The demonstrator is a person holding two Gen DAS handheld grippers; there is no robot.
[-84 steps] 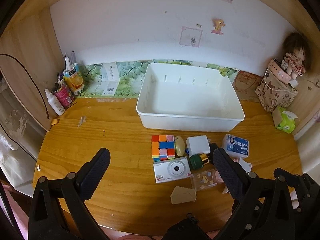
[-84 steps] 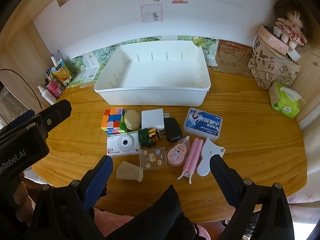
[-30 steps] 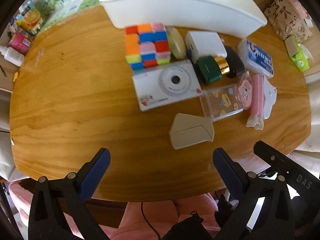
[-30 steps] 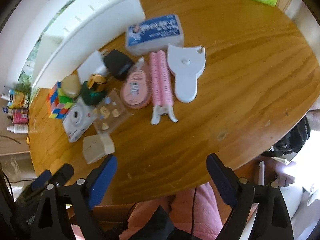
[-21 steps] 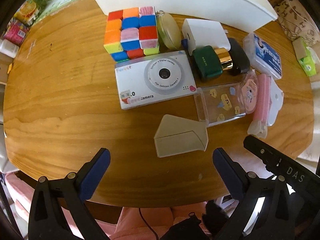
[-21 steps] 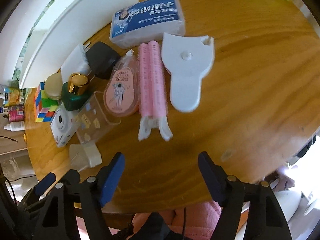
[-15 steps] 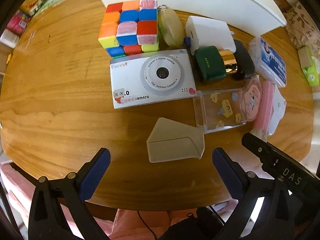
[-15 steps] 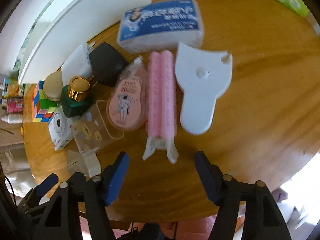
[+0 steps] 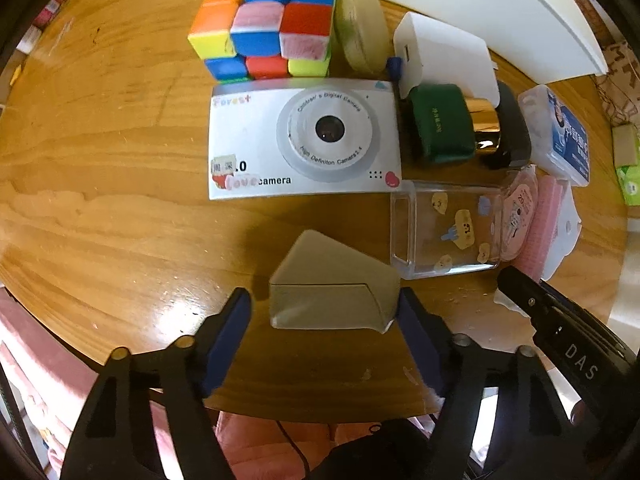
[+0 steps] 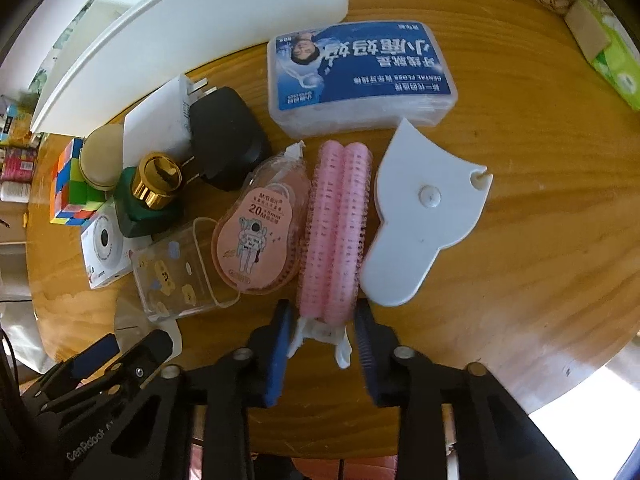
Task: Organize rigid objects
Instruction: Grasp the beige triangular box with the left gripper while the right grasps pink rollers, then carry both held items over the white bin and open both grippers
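The left gripper points straight down at the table, and its blue jaws have just been closing around the small beige wedge-shaped block. The right-hand jaw touches the block's side, but a thin gap still shows beside the other jaw, so the block is not pinched yet. A moment ago these jaws stood wide and higher up; now they are lower and half as far apart. The right gripper also points down, and its jaws have just been closing too. They are now narrow, one on each side of the white clip end of the pink plastic hair rollers; they look as if they are squeezing it, though the exact touch is hard to see. Just beside the rollers lie a pink egg-shaped correction tape and a flat white plastic card. Past the block sit a clear case with little stickers, a white toy camera and a colourful puzzle cube. The big white plastic bin waits at the far side of the round wooden table. Nothing can be seen inside the bin from here. So I think both hands are just starting to pick up their first things, and lifting comes next.
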